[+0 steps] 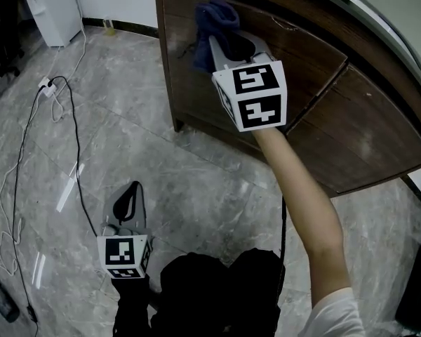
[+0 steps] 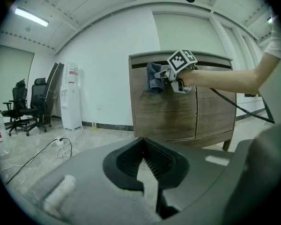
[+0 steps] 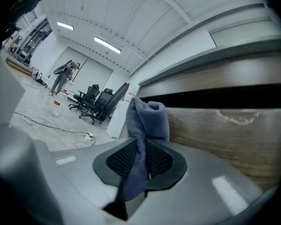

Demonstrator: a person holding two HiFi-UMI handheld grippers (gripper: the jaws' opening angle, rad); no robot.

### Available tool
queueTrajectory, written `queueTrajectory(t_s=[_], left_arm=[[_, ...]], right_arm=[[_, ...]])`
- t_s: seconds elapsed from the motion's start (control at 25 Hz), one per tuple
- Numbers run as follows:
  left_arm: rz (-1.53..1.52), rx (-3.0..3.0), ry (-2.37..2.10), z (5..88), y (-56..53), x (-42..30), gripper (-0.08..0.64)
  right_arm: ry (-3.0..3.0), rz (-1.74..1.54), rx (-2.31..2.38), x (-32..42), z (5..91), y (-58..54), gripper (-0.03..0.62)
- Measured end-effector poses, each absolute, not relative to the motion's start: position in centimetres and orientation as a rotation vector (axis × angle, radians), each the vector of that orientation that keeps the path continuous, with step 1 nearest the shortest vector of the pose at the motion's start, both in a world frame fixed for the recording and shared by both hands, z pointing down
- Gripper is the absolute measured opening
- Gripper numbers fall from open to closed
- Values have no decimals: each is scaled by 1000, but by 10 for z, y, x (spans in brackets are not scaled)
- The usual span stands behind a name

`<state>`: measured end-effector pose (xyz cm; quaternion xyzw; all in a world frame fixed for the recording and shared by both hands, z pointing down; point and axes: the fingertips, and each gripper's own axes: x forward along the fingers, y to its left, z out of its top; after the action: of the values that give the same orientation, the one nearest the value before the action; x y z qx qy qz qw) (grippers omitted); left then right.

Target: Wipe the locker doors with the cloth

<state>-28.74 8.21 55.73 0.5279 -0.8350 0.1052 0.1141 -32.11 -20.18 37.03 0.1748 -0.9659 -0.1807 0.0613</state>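
Cloth (image 1: 214, 20) was dark blue. Locker doors (image 1: 351, 139) were brown woodgrain with pale streaks. Floor (image 1: 196, 195) was grey marble with lighter veins. Marker cube (image 1: 256, 93) on right gripper (image 1: 228, 44) was white with black square patterns, same on left gripper (image 1: 128, 202). Water dispenser (image 1: 52, 5) was white.

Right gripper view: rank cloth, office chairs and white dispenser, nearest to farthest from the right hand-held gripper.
1. cloth, clamped in the right hand-held gripper.
2. white dispenser, just left of the cloth, by the wall.
3. office chairs, further left and back.
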Motion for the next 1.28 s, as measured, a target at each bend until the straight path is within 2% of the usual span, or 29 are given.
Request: queueTrajectory(t_s=[0.84,1.28], left_arm=[[317,1454,-2432,598,109,-313,3],[321,1368,-2426,616,124,-325,2]], right_arm=[[-2612,-359,367,-363,642,-182,63],[-2485,-278,294,-379,725,-177,61]])
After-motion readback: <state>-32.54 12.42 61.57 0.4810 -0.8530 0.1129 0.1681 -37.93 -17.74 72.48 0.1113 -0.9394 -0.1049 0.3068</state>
